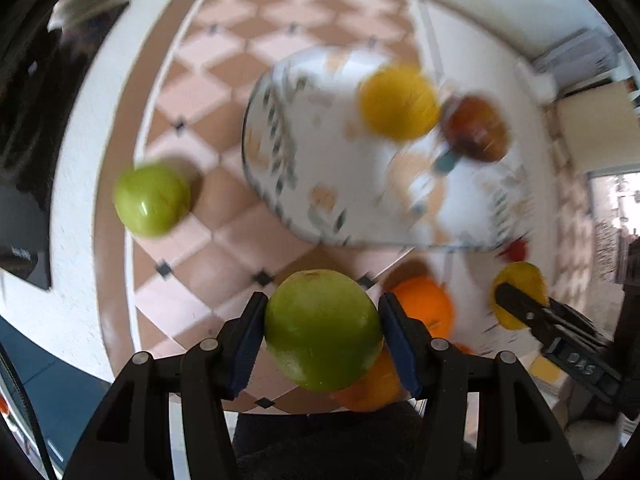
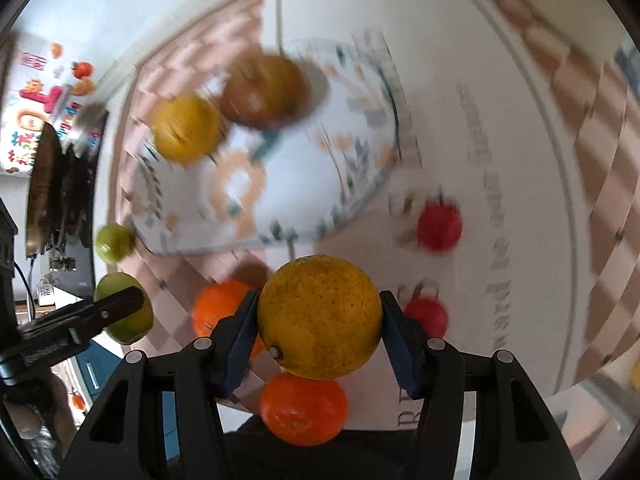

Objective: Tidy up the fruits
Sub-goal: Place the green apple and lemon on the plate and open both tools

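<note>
Your left tongs [image 1: 322, 330] are clamped on a green apple [image 1: 323, 330], the blue pads [image 1: 248, 344] pressing its two sides, and the fruit hangs above the checkered cloth of the desk [image 1: 224, 92]. Your right tongs [image 2: 320, 320] are clamped on a yellow citrus fruit [image 2: 320, 317] in the same way, lifted over the desk near its front edge.

The patterned plate [image 1: 280, 152] lies toward the middle of the desk. On it, at the side away from you, sit a second yellow fruit [image 1: 398, 102] and a reddish-brown apple [image 1: 476, 128], the two touching or just beside each other; motion blur keeps you from telling which.

Off the plate, a second green apple [image 1: 152, 200] rests on the cloth toward the left edge of the desk, well apart from the plate. An orange [image 1: 426, 308] lies on the desk just beyond your left tongs, between them and the plate's near rim. In the right wrist view another orange [image 2: 303, 410] lies right below the held citrus, at the near edge of the desk. Two small red fruits [image 2: 439, 226] rest on the white part of the cloth to the right of the plate, one nearer the plate, the other [image 2: 426, 316] just beside your right tongs. Both views are blurred, so finer detail on the plate is unclear.
</note>
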Available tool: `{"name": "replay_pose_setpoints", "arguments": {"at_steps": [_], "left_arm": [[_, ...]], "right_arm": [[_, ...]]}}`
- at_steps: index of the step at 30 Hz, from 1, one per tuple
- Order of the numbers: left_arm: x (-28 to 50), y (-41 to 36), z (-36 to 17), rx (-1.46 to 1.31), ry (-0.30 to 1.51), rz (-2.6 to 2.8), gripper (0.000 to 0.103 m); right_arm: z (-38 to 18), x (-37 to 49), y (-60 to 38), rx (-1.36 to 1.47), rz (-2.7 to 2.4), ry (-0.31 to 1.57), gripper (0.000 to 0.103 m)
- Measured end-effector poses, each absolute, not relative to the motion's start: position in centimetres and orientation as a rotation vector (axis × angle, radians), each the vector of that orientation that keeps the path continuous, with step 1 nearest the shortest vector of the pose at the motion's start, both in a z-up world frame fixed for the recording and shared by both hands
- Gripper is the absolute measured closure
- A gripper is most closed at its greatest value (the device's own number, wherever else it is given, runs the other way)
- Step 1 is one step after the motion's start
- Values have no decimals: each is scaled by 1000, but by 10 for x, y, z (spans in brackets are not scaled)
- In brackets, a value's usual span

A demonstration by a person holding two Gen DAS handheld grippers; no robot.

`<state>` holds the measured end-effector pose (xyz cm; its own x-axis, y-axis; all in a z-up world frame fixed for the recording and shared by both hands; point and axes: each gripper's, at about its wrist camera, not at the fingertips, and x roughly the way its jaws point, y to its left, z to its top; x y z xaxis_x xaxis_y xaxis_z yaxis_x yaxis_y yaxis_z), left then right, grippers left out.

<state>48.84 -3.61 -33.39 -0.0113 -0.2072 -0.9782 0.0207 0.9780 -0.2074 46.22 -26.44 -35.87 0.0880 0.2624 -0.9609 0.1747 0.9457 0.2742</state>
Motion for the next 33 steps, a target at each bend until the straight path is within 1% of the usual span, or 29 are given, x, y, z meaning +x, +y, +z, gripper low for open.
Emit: {"name": "replay_pose_setpoints", "arguments": {"at_steps": [2, 5, 11, 16, 21, 22, 32, 33], "left_arm": [[504, -39, -317, -135, 1535, -194, 49], [537, -47, -306, -84, 1493, -184, 49], [584, -47, -331, -30, 1525, -134, 48], [613, -48, -355, -27, 1576, -119, 48], [627, -53, -366, -15, 1585, -119, 48], [628, -53, -366, -17, 1583, -122, 46], [635, -54, -371, 9, 1585, -102, 46], [634, -52, -369, 4, 1582, -99, 46]], "right_arm": [[-347, 478, -262, 347, 80, 1467, 42], [-348, 501, -257, 321, 78, 1468, 42], [-369, 536, -251, 277, 66, 1525, 42], [-385, 543, -240, 229, 68, 1559, 42], [-394, 546, -237, 240, 65, 1575, 42], [-395, 548, -235, 243, 66, 1579, 42], [-399, 551, -240, 299, 65, 1611, 41], [-399, 551, -241, 301, 65, 1613, 38]]}}
